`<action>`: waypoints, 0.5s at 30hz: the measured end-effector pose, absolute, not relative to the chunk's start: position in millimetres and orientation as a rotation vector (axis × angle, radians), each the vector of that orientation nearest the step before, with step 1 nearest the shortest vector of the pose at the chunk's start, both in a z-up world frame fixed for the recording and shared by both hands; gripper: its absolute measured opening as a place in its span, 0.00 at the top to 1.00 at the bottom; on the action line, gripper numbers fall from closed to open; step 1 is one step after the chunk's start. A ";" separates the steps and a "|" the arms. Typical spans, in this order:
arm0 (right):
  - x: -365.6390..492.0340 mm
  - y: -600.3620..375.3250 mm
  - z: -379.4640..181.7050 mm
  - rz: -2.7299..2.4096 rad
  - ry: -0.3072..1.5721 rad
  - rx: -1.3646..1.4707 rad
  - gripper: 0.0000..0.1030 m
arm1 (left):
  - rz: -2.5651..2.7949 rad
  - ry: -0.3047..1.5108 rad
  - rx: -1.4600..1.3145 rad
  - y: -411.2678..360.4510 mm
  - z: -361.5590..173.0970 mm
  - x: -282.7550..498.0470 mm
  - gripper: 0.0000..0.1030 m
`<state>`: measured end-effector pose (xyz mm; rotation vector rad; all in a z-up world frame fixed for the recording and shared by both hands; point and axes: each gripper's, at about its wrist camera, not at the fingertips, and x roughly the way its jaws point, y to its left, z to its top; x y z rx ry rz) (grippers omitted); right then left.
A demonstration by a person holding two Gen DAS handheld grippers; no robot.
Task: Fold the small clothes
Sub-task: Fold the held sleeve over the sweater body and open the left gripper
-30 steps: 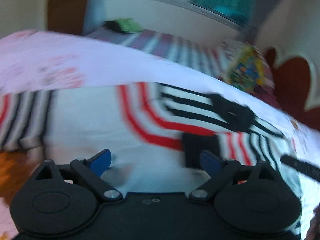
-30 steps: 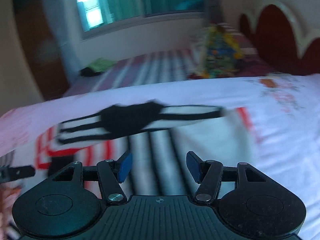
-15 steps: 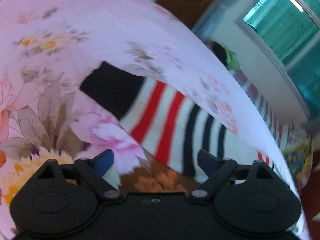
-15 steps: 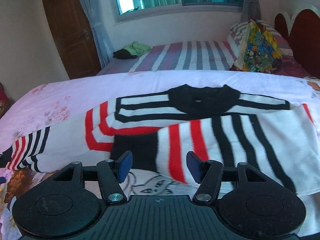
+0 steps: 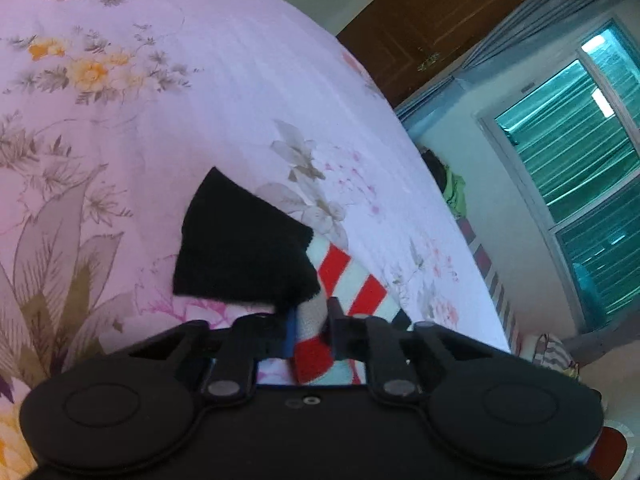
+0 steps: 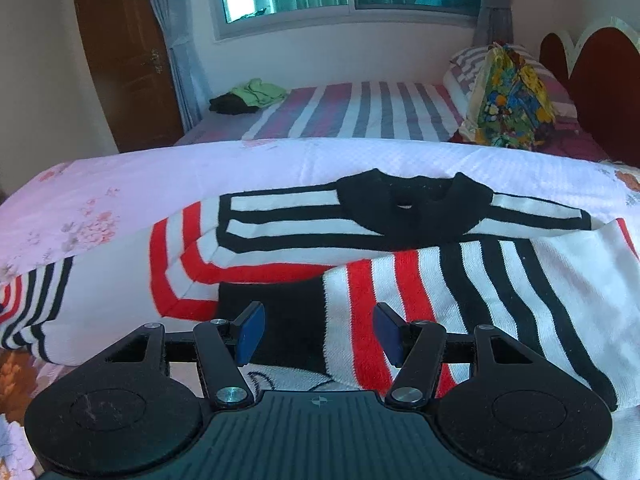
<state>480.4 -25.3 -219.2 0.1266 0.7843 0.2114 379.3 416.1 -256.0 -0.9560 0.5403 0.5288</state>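
Left gripper closing on the striped sleeve beside its black cuff, right gripper half open above the sweater, touching nothing, flowered bedsheet below

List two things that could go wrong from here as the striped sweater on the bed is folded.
1. The left gripper is closing on only a narrow bunch of sleeve beside the black cuff; the knit may slip out when lifted.
2. The right gripper hangs open over the other cuff; the fold may turn out lopsided.

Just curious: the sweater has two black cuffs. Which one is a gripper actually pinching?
The left sleeve's cuff: the left gripper is closing on that sleeve just behind it. The other cuff merely lies between the right gripper's open jaws.
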 end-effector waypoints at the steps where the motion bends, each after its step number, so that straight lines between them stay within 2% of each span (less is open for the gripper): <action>1: 481.1 -26.0 -219.3 0.207 0.781 0.125 0.42 | 0.520 0.527 -0.941 413.1 -252.1 379.4 0.90; 5: 484.0 -29.0 -223.1 0.185 0.770 0.109 0.42 | 0.427 0.460 -0.833 389.8 -220.2 384.7 0.90; 8: 493.7 -23.0 -248.1 0.181 0.850 0.044 0.42 | 0.261 0.433 -0.736 352.9 -186.2 404.1 0.90; 15: 479.0 -68.0 -215.8 0.188 0.773 0.223 0.42 | -0.142 0.469 -0.592 215.7 -139.3 461.2 0.92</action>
